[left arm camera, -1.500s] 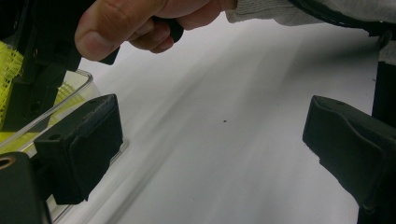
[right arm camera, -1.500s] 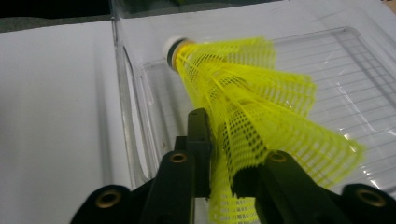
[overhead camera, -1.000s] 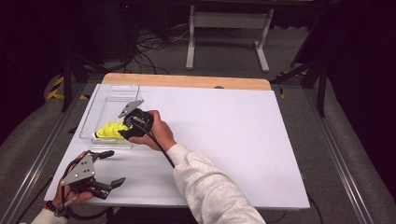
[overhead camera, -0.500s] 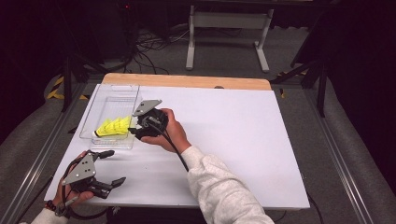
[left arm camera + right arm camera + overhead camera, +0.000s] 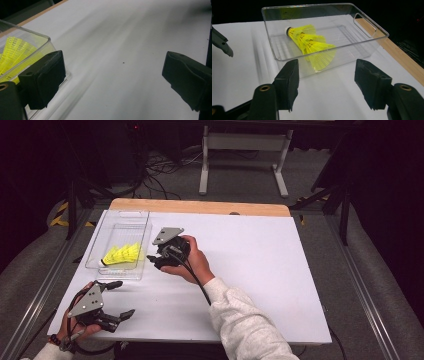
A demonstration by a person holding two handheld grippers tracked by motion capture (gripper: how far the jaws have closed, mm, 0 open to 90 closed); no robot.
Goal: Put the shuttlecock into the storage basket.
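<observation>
While the right hand-held gripper (image 5: 156,260) sits just off the tray's right-hand edge, its jaws stand spread with nothing between them; they have just been opening. Seen in the high view, this gripper lies at about 9 o'clock from the bench centre, held by a hand in a light grey sleeve (image 5: 245,320) that enters from 6 o'clock, with its grey three-cornered plate (image 5: 167,235) uppermost and its black cable trailing back along the wrist. A clear plastic tray (image 5: 141,218) rests on the white bench (image 5: 260,255) toward 10 o'clock, near the left edge. Inside it lies a stack of yellow shuttlecocks (image 5: 121,255), nested one into another, on its side in the end of the tray nearer the person; the white cork tip points toward 8 o'clock in the high view. In the right gripper view the tray (image 5: 372,26) stands directly ahead of the two black jaws, and the shuttlecocks (image 5: 312,43) rest on the tray floor, clear of both pads. The left hand-held gripper (image 5: 118,299) rests at about 7 o'clock, near the bench's front left corner, well apart from the tray's long axis but close to its near corner. Its jaws are likewise spread wide and empty; in the left gripper view one pad (image 5: 43,77) stands just beside the tray corner (image 5: 47,41).
</observation>
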